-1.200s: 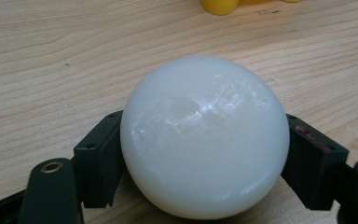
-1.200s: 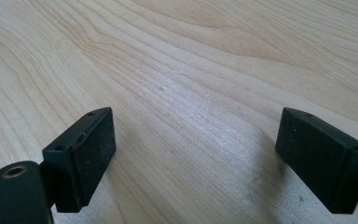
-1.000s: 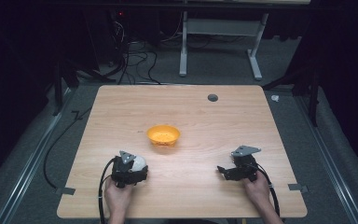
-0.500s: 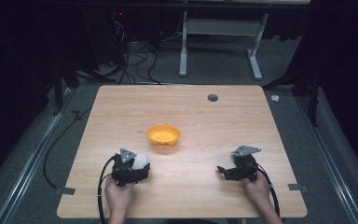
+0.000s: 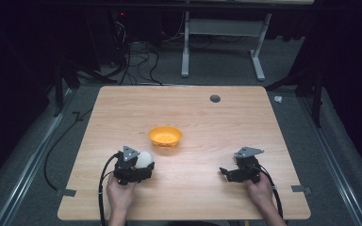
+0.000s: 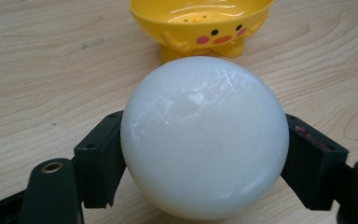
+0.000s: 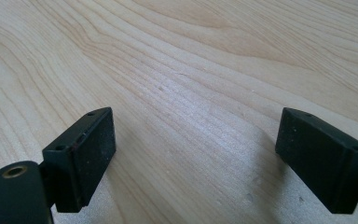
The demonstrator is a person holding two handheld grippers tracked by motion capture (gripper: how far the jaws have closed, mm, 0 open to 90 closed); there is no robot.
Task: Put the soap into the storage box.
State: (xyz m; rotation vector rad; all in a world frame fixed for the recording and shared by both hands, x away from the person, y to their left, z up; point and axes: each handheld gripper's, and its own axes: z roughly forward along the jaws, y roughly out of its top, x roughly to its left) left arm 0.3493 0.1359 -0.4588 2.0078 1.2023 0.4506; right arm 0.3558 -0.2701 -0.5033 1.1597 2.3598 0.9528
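A white ball (image 6: 204, 137) sits between the two black jaws of my left gripper (image 6: 204, 158), which is shut on it. From the high view the ball (image 5: 144, 158) and left gripper (image 5: 143, 165) are at the table's near left. Just beyond stands a small yellow bowl (image 6: 200, 23) with a chick face, at the table's middle (image 5: 165, 136). My right gripper (image 5: 223, 172) rests at the near right, pointing left. Its jaws stand wide apart over bare wood in the right gripper view (image 7: 200, 158), with nothing between them.
The wooden table (image 5: 217, 127) has a dark round hole (image 5: 215, 98) near its far right edge. Cables and a white desk frame (image 5: 221, 42) lie on the floor beyond the table. A person's hands hold both grippers at the near edge.
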